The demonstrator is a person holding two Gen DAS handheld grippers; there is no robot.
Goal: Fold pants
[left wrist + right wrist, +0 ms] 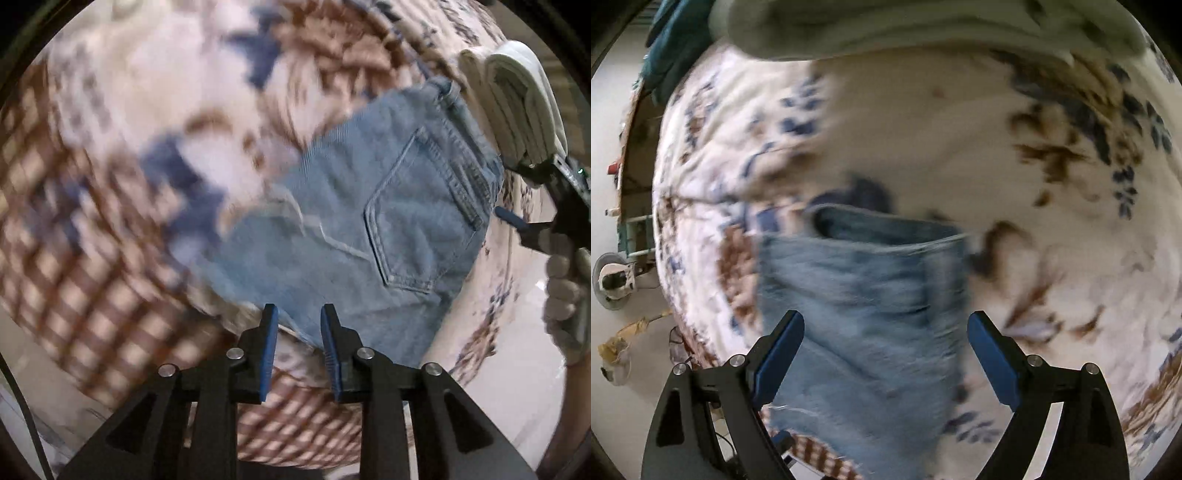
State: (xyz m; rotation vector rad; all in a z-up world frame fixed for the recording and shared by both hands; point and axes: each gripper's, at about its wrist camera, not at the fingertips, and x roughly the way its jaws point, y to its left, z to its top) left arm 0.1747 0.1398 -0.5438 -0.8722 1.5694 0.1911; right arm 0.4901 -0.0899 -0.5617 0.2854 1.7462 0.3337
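Note:
Light blue jeans (369,221) lie folded on a patterned bedspread (110,147), back pocket up. My left gripper (299,314) hovers over the near edge of the jeans with its jaws narrowly apart and nothing between them. In the right wrist view the jeans (864,295) lie in front of my right gripper (886,325), which is wide open above them and empty. The right gripper also shows in the left wrist view (535,206) at the right, beside the waistband, held by a gloved hand.
A stack of folded pale towels (517,107) sits on the bed past the waistband; it also shows in the right wrist view (905,26). A teal cloth (676,48) lies at the far left. The floor (613,295) with clutter lies left of the bed.

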